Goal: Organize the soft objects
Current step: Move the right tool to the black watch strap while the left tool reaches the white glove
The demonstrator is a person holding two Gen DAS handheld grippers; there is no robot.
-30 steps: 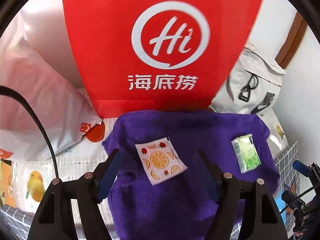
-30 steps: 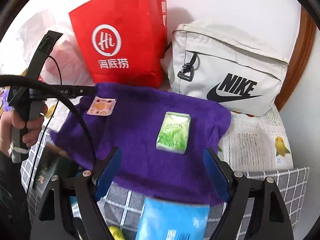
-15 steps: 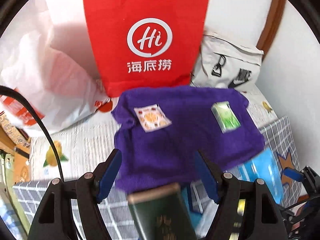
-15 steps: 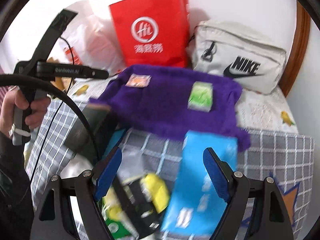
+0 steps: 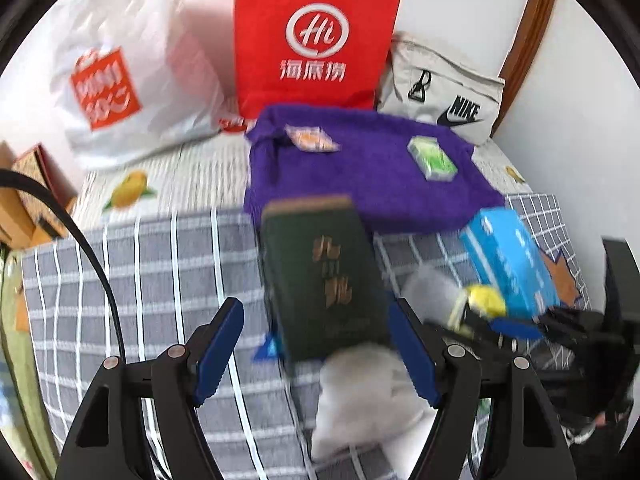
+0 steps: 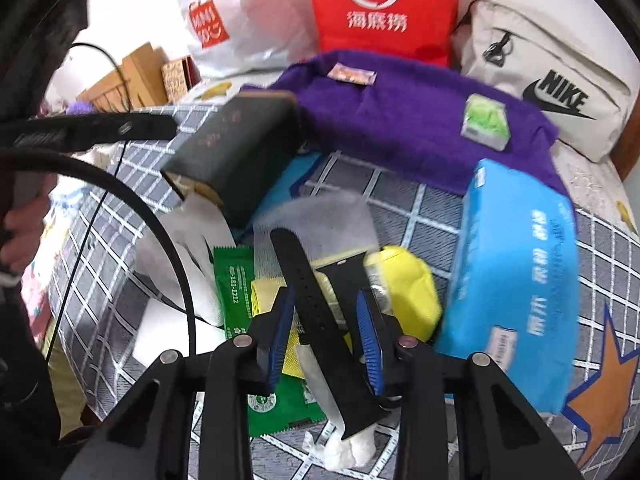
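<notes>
A purple towel (image 5: 360,160) lies spread at the back of the bed, also in the right wrist view (image 6: 408,108), with an orange-print sachet (image 5: 312,139) and a green tissue pack (image 5: 432,158) on it. My left gripper (image 5: 316,348) is open over a dark green box (image 5: 324,272) and a white cloth (image 5: 360,396). My right gripper (image 6: 326,340) has its jaws partly closed around a black watch strap (image 6: 316,312) without clearly pinching it. The strap lies on a yellow item (image 6: 404,296) and green packets (image 6: 236,288).
A blue tissue pack (image 6: 516,280) lies right of the pile. A red paper bag (image 5: 316,36), a white plastic bag (image 5: 120,80) and a beige Nike bag (image 5: 444,88) stand along the wall. Cardboard boxes (image 5: 28,196) sit at the left edge.
Both grippers have pulled back from the purple towel toward the near clutter. The right gripper's jaws have narrowed around the black watch strap; the left stays open.
</notes>
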